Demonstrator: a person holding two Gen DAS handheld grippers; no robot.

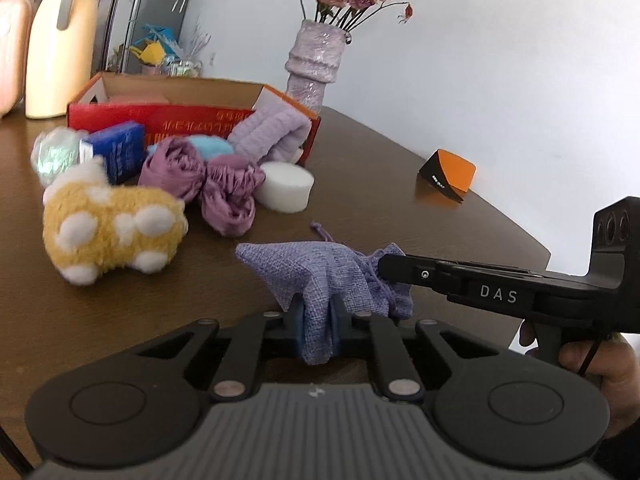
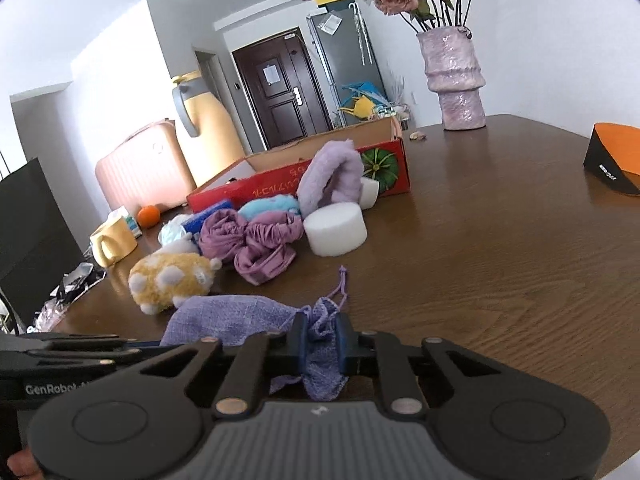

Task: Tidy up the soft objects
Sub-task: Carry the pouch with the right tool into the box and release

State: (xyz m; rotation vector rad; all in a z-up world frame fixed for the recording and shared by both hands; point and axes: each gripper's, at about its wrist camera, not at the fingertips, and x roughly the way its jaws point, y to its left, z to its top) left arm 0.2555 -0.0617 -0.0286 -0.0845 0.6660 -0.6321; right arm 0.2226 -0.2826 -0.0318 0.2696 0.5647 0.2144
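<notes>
On a brown wooden table (image 1: 400, 184), from left to right: a yellow plush toy (image 1: 112, 232) with white spots, a crumpled purple cloth (image 1: 208, 184), a white foam puck (image 1: 285, 186), all in front of a red cardboard box (image 1: 192, 118). Nearer, a lavender woven drawstring pouch (image 1: 320, 276) is held between both tools. The left gripper (image 1: 316, 332) pinches its body; the right gripper (image 2: 322, 344) is clamped on its gathered neck. The pouch looks light, limp and coarse enough to grip, so holding the fabric itself seems surer than its thin cord.
</notes>
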